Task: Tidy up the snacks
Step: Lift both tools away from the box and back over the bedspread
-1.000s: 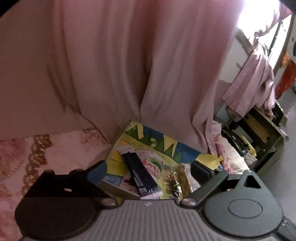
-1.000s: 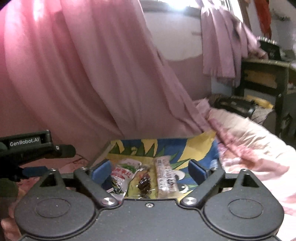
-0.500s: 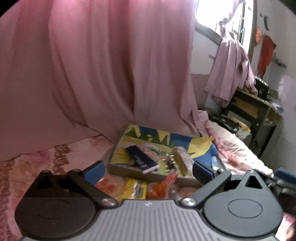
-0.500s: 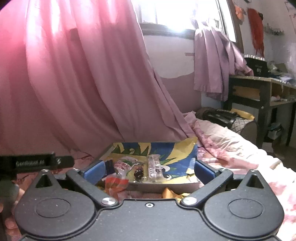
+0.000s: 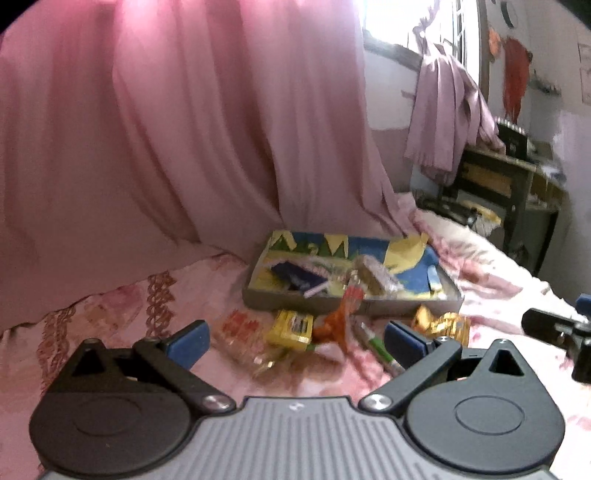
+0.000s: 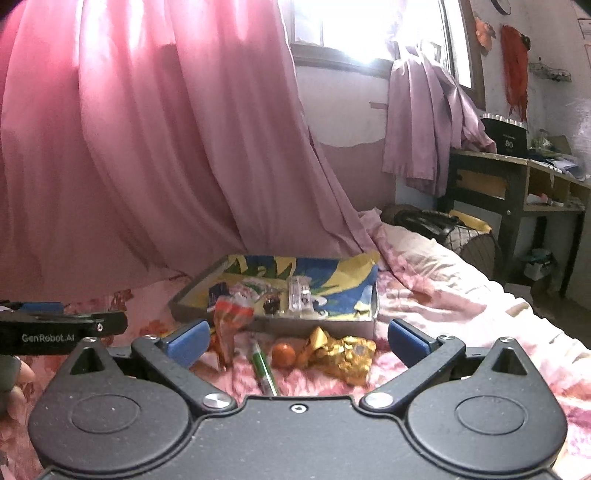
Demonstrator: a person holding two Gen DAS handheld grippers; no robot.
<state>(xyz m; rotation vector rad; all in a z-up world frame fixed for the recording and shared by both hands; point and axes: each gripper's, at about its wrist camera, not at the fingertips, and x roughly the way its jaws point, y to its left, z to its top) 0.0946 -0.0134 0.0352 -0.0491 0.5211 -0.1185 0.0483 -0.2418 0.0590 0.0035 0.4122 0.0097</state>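
Snacks litter the bedspread before the tray.

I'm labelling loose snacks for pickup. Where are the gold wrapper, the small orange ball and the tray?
gold wrapper [image 6: 341, 352], right wrist view, middle of the crumpled foil.
small orange ball [image 6: 283, 354], right wrist view, its centre.
tray [image 6: 317, 325], right wrist view, near wall.

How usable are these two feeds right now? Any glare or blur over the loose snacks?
Left wrist view: motion blur smears the tray and yellow packet; window blown out. Right wrist view: sharper, gold wrapper readable; window glare washes the curtain top; both fisheye-bent.
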